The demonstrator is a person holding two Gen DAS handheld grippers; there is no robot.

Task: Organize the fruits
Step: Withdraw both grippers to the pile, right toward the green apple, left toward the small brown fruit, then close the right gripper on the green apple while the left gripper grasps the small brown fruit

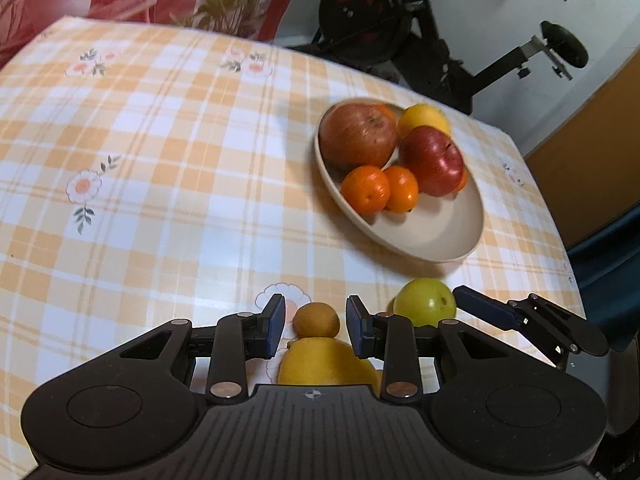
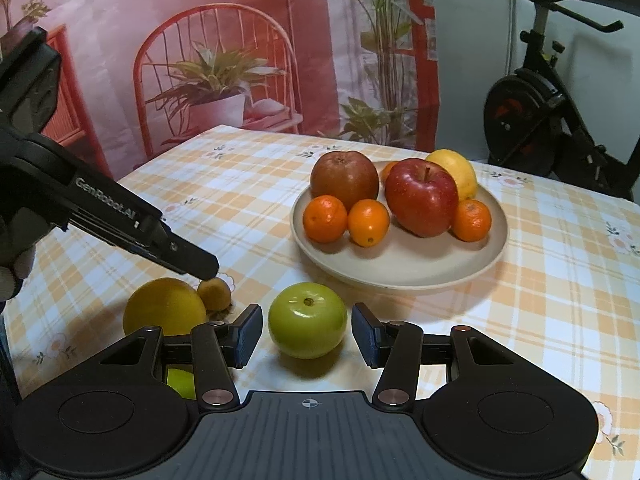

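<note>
A small brownish-yellow fruit (image 1: 316, 319) (image 2: 215, 293) lies on the checked tablecloth against a big yellow citrus (image 1: 328, 364) (image 2: 164, 306). My left gripper (image 1: 316, 326) (image 2: 206, 268) hangs just over the small fruit, open narrowly, its pads on either side without pressing. A green apple (image 2: 307, 320) (image 1: 426, 302) sits on the cloth between the fingers of my right gripper (image 2: 306, 334), which is open with a gap at each side; one of its fingers (image 1: 486, 310) shows in the left wrist view. The beige plate (image 2: 400, 276) (image 1: 440, 248) holds two red apples, a lemon and several mandarins.
Another green fruit (image 2: 182, 380) peeks out under my right gripper's left arm. An exercise bike (image 2: 532, 112) (image 1: 380, 32) stands behind the table beside a printed curtain (image 2: 224, 60). A dark blue chair (image 1: 608, 272) stands off the table's right edge.
</note>
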